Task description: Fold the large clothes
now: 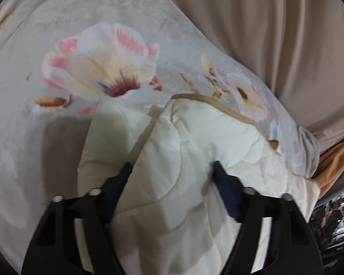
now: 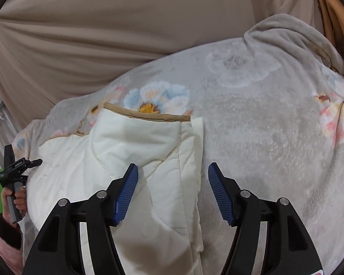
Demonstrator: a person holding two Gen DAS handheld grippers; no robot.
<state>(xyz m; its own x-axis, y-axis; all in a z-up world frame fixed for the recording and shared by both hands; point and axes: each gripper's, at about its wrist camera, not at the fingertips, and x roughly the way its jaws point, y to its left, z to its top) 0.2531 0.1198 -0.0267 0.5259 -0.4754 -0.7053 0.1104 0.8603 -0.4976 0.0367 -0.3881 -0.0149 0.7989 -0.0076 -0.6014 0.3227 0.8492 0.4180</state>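
A cream quilted garment [image 1: 172, 160] with tan trim lies folded on a grey floral fleece blanket [image 1: 57, 34]. My left gripper [image 1: 172, 169] is open, its blue fingers spread wide over the garment, which bulges up between them. In the right wrist view the garment [image 2: 137, 149] lies at left on the blanket [image 2: 263, 126]. My right gripper [image 2: 173, 171] is open, hovering over the garment's right edge, holding nothing. The left gripper's handle [image 2: 11, 174] shows at far left in a hand.
A beige sheet [image 2: 103, 23] covers the surface behind the blanket. A wooden chair frame [image 2: 337, 18] stands at upper right. Orange fabric [image 1: 337, 160] and clutter sit at the right edge of the left wrist view.
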